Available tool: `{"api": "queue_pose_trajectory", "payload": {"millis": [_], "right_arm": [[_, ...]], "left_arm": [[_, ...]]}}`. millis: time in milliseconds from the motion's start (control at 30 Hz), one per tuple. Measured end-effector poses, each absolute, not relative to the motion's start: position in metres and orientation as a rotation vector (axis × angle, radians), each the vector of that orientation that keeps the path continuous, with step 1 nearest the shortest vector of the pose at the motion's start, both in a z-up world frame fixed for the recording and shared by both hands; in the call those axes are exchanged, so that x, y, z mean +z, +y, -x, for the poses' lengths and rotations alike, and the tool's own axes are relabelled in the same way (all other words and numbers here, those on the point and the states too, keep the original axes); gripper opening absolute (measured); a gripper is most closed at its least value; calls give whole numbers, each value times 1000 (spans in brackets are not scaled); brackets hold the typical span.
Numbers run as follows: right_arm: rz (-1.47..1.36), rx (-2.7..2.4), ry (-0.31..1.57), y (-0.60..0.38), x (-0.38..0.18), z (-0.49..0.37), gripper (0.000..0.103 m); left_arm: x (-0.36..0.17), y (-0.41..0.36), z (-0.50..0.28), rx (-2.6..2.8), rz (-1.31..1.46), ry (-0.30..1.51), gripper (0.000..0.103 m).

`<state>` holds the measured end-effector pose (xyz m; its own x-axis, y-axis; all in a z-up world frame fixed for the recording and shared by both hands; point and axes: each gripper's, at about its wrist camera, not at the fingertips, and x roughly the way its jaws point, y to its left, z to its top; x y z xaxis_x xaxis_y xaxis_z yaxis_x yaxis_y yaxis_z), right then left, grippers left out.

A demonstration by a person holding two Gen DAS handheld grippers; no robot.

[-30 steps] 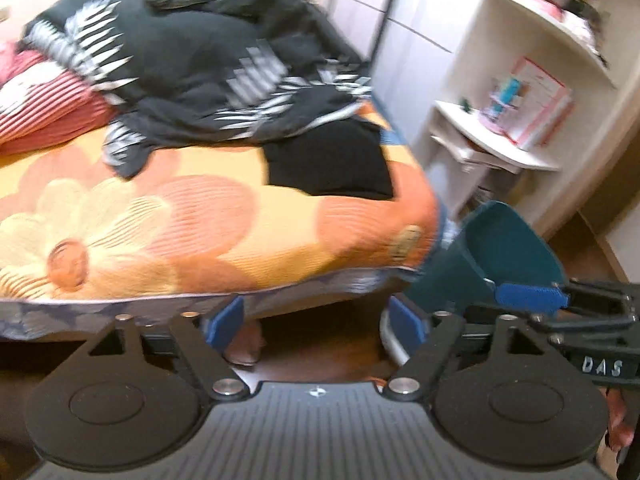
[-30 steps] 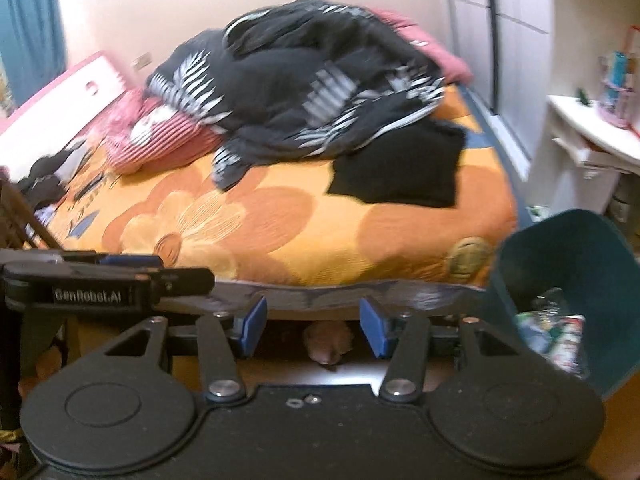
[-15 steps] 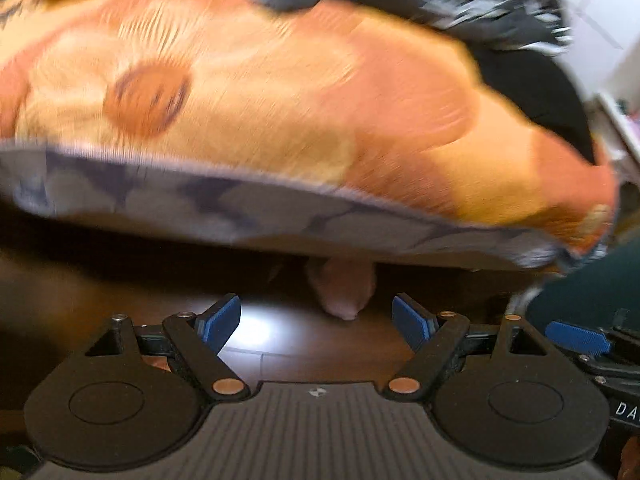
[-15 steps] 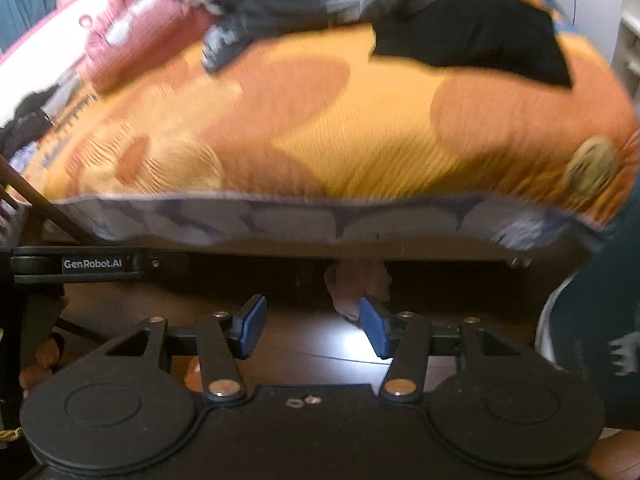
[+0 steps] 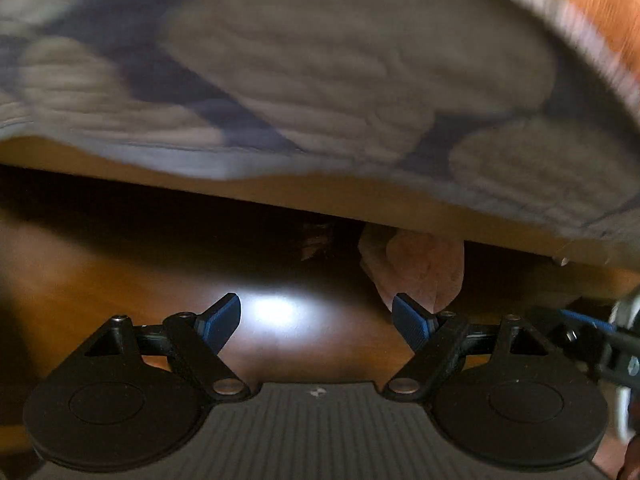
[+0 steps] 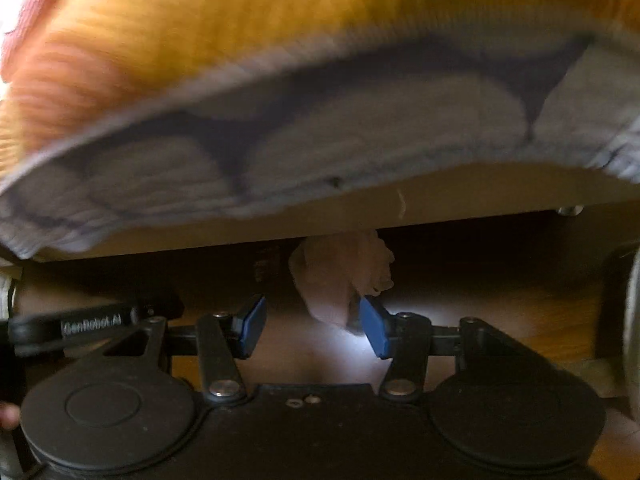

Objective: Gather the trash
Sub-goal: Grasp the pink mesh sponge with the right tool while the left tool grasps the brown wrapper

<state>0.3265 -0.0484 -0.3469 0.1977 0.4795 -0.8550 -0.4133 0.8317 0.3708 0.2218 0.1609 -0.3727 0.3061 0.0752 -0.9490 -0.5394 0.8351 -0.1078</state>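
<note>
Both grippers are now brought down low to the floor (image 5: 120,280); a second ago the whole bed top and the teal bin were in view, now only the hanging bedspread edge (image 5: 320,100) and the gap under the bed frame (image 6: 440,196) are seen. Judged: the reach for the trash is under way, nothing collected yet. Left gripper (image 5: 316,320) is held wide open, empty. Right gripper (image 6: 312,330) is held open, empty. The crumpled pinkish wad (image 6: 340,276) is lying on the floor at the bed frame's lower edge, half under it. In the right view the wad is just ahead of the gripper, nearer its right finger; contact cannot be told. In the left view the wad (image 5: 416,268) is ahead, off to the right.
</note>
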Motion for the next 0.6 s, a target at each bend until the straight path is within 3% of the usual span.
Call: {"api": "queue_pose_trajectory", "payload": {"millis": [367,600], "right_arm": [[-227,551,1317,-41,-439,-357,52],[-256,571,1342,-24,-470,-365,52]], "left_arm": [[-478,165,-246,433,427,1299,83],[-503,170,-261,448,376,1228,83]]}}
